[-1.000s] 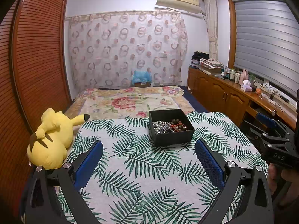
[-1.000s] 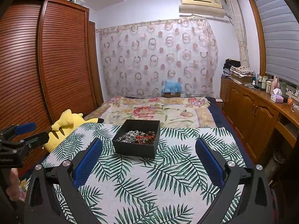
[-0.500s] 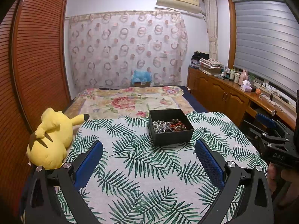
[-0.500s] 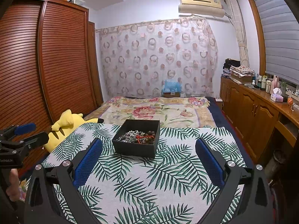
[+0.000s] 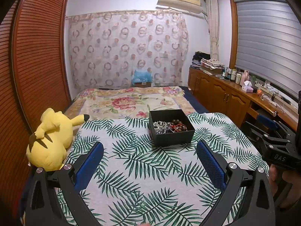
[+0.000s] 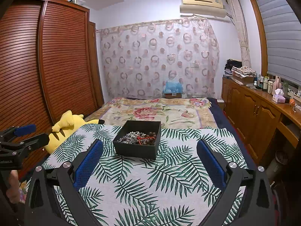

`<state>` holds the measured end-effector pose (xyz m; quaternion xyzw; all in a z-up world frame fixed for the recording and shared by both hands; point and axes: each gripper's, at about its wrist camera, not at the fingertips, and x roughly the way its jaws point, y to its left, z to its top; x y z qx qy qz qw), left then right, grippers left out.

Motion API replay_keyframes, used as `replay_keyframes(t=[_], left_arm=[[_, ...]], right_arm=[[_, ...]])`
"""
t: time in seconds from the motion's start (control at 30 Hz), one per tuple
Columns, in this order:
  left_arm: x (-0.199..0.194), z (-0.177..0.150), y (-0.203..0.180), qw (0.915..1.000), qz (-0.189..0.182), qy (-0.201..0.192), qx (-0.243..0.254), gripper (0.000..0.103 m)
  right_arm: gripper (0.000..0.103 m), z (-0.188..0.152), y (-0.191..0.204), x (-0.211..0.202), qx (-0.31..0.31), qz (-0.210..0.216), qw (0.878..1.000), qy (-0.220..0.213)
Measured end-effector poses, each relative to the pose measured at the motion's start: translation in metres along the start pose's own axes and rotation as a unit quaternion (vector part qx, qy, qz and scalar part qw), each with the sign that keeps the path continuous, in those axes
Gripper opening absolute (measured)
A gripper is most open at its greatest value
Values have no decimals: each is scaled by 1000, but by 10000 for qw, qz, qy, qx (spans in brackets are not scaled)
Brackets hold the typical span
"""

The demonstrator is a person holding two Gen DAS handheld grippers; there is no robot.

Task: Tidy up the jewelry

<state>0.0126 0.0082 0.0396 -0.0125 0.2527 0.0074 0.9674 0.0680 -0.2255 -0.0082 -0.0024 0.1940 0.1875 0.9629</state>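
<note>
An open black box (image 5: pixel 171 128) stands at the far side of a table covered in a palm-leaf cloth (image 5: pixel 143 169). In it lies a tangle of jewelry (image 5: pixel 170 127): silver-grey beads, dark brown beads and a red strand. The box also shows in the right wrist view (image 6: pixel 139 141). My left gripper (image 5: pixel 150 148) is open and empty, short of the box and a little to its left. My right gripper (image 6: pixel 150 147) is open and empty, just short of the box. Each gripper shows at the edge of the other's view.
A yellow plush toy (image 5: pixel 50 141) lies off the table's left edge. A bed with a floral cover (image 5: pixel 129 101) is behind the table. Wooden cabinets (image 5: pixel 225 98) with bottles and a tissue box run along the right. A slatted wardrobe (image 6: pixel 47 66) is on the left.
</note>
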Motion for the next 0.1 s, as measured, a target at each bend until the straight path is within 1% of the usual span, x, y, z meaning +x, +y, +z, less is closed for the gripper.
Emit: replay_keyframes(t=[0.1], left_arm=[[0, 0, 0, 10000, 3, -2, 23, 95]], right_arm=[[100, 0, 0, 0, 8, 10, 10000, 4]])
